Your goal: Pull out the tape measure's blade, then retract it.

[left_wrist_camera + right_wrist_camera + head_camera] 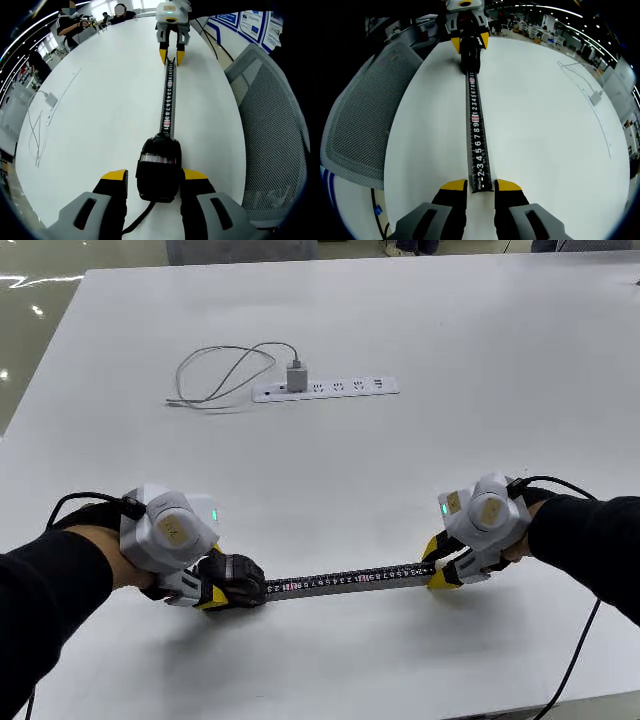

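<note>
The left hand-held gripper [154, 176] is closed on the black case [235, 580] of the tape measure. One yellow-tipped finger presses each side of the case, which sits right between the tips and rests on the white counter [400, 470]. A thin black strap trails from the back of the case, down between the fingers.

The blade [476, 135] runs straight out of the front of the case, directly ahead of the left hand-held gripper. It lies flat along the counter, black with white numerals facing up. Its far end reaches the right hand-held gripper [481, 186], which faces the left one head on. That one is narrowed to the blade's width, its two yellow tips touching the edges of the blade's free end, which lies between them. The two are well apart, joined only by the drawn-out blade.

A white power strip [325, 389] lies on the counter well beyond both, away from the person, roughly opposite the gap between them. A grey charger [297, 375] is plugged into the strip at the end nearer the left hand-held gripper's side, and its thin cable [220, 375] loops loosely on that same side. A grey mesh chair [270, 115] stands off the counter's near edge, to the right of the left hand-held gripper in its own view.
</note>
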The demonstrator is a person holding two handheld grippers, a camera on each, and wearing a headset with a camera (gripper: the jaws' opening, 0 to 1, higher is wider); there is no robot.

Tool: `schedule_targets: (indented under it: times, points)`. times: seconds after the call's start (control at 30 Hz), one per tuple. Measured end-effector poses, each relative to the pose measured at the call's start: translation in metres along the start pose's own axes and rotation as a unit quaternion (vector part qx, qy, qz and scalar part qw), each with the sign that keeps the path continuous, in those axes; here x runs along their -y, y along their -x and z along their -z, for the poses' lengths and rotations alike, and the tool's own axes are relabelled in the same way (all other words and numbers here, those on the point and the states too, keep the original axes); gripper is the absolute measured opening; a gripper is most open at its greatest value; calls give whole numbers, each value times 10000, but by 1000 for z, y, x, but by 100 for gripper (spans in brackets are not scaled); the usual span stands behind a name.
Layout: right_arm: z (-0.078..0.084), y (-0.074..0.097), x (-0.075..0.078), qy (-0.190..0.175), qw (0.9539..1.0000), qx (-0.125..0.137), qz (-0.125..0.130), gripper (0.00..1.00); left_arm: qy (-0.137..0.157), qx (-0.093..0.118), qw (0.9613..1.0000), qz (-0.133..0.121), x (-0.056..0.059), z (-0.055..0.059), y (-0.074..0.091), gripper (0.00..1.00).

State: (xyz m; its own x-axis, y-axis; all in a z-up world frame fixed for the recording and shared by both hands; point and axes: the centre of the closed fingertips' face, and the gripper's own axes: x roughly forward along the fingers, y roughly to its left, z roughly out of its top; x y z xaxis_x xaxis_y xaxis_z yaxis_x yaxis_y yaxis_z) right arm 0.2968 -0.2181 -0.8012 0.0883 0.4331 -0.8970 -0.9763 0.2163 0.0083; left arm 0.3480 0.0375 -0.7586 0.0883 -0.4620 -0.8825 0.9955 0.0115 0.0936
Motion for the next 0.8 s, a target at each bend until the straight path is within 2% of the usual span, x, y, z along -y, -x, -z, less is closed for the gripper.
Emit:
schedule_targets:
  times: [0.07, 0.1, 0.4, 0.53, 0.63, 0.8]
  points:
    - [0, 1, 1, -18, 10000, -12, 8, 19, 56, 28, 10000, -1, 0, 0, 2, 41]
    - [-1, 2, 2, -40, 10000, -20, 12, 19, 115, 34, 9999, 80, 3, 0, 3, 43]
    - [-10, 8, -1, -82, 10000, 29, -2, 27, 254, 153, 9995, 88, 4, -3, 6, 46]
    - [-10, 11, 3, -181, 9997, 53, 151, 36, 343, 213, 9992, 58, 3, -3, 9, 51]
    - [-9, 14, 4, -280, 9993, 104, 222, 41, 493, 334, 9982, 86, 4, -4, 13, 55]
    - [-5, 19, 3, -382, 9986, 169, 322, 46, 582, 306, 9978, 38, 4, 2, 14, 63]
